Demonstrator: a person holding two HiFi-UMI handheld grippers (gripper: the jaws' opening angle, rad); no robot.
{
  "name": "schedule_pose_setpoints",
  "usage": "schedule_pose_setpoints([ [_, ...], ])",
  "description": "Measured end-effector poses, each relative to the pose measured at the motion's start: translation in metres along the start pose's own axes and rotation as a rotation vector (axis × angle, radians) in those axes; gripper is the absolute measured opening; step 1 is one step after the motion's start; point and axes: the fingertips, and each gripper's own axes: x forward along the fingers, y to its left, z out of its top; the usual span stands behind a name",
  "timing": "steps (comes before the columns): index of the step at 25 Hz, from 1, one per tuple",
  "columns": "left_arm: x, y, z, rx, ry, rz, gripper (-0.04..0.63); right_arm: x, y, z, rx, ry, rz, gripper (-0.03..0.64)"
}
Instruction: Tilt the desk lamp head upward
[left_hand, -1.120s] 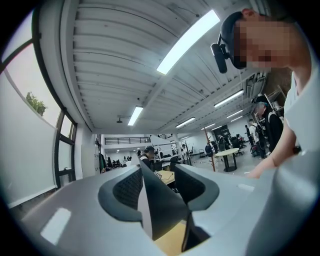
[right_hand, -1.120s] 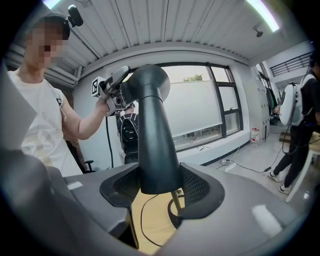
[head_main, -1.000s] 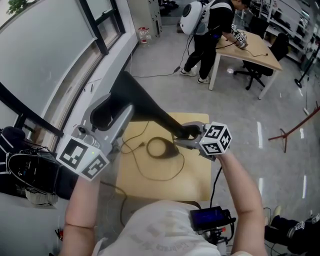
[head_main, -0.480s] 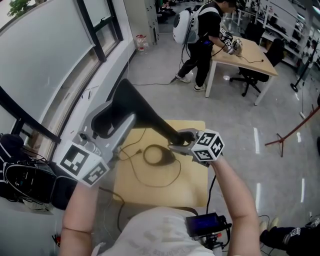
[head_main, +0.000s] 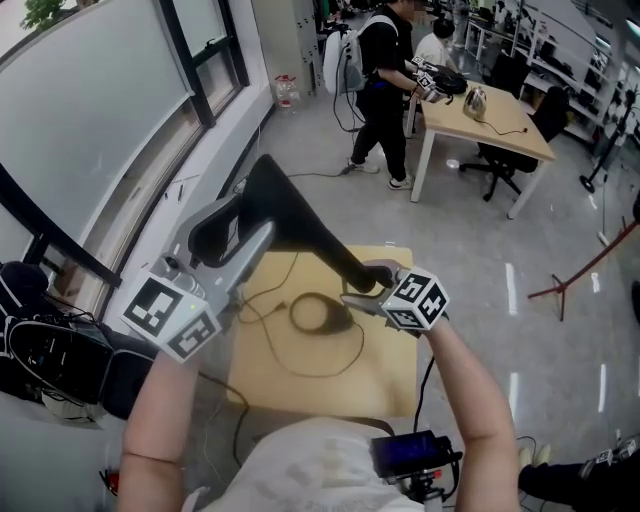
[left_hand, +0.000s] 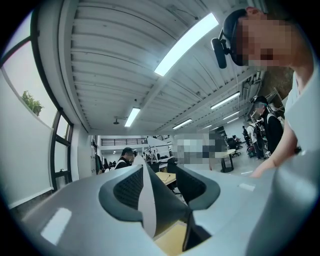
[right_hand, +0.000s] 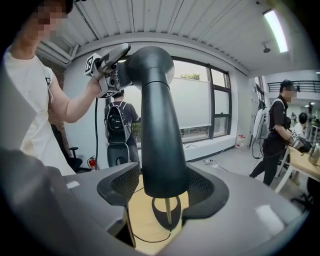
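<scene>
A black desk lamp stands on a small wooden table, its ring base near the middle. The lamp arm rises from my right gripper to a bend. From there the lamp head drops to my left gripper, which is shut on it. In the left gripper view the head's pale edge sits between the jaws of the left gripper. The right gripper has just been opening. The lamp arm's lower end stands between its pads with a thin gap at the left pad.
A black cord loops over the tabletop. A window wall runs along the left, with a dark bag on the floor below it. A person stands at a far desk beside an office chair.
Both grippers stay at the lamp; the right gripper's marker cube has rolled a little. The person at the far desk has stepped left.
</scene>
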Motion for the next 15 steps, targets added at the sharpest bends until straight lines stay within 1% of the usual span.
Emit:
schedule_pose_setpoints([
  [5, -0.026, -0.006, 0.012, -0.015, -0.013, 0.027, 0.192, -0.026, 0.005, 0.003, -0.001, -0.034, -0.050, 0.295],
  [8, -0.045, -0.006, 0.016, -0.037, -0.021, 0.031, 0.192, -0.048, 0.012, 0.009, 0.010, -0.052, -0.097, 0.284],
  [10, -0.054, -0.003, 0.013, -0.057, -0.027, 0.029, 0.192, -0.064, 0.011, 0.012, 0.019, -0.068, -0.137, 0.241],
  [12, -0.060, 0.003, 0.009, -0.070, -0.030, 0.033, 0.190, -0.076, 0.003, 0.019, 0.027, -0.096, -0.176, 0.228],
  [15, -0.068, 0.009, -0.004, -0.085, -0.020, 0.033, 0.183, -0.088, -0.004, 0.029, 0.048, -0.143, -0.226, 0.192],
])
